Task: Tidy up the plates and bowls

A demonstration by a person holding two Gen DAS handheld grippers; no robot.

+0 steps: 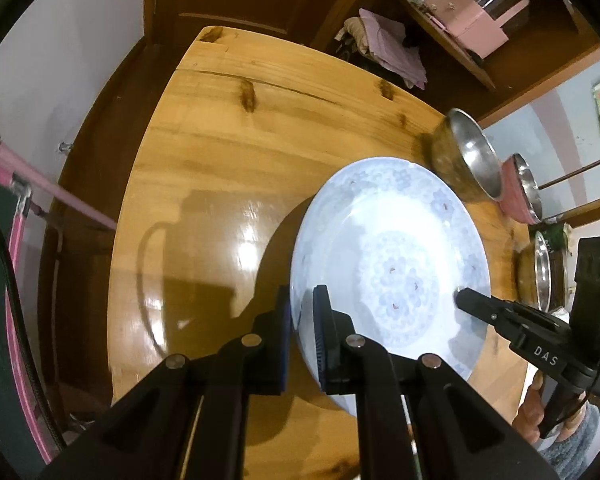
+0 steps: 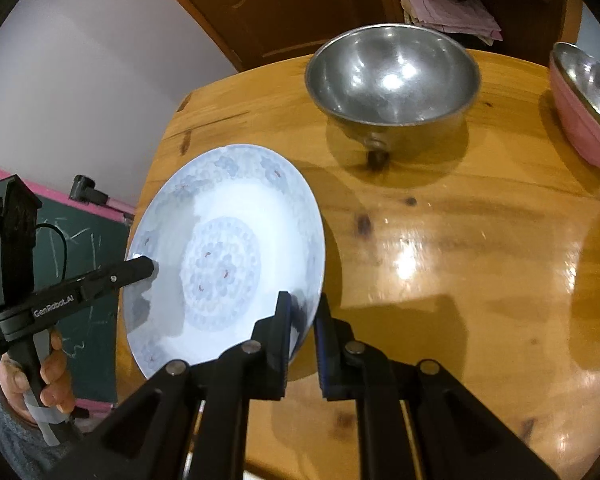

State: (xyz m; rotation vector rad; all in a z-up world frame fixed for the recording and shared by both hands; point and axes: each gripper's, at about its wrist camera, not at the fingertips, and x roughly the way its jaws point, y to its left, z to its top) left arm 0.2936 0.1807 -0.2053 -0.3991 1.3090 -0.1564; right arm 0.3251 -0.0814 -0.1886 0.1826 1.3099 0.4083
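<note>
Both tongs are clamped on one white plate (image 1: 392, 264) with a pale blue flower pattern, held tilted above the wooden worktop (image 1: 220, 152). The left tongs (image 1: 302, 336) pinch its rim on one side, and the right tongs (image 2: 303, 336) pinch the rim on the opposite side, so the plate hangs between them. Beyond the plate a steel bowl (image 2: 392, 80) stands upright on the worktop. Near it, at the worktop's edge, sits a pink bowl (image 2: 584, 120) with a steel lining. A third steel dish (image 1: 538, 276) lies near the right tongs.
</note>
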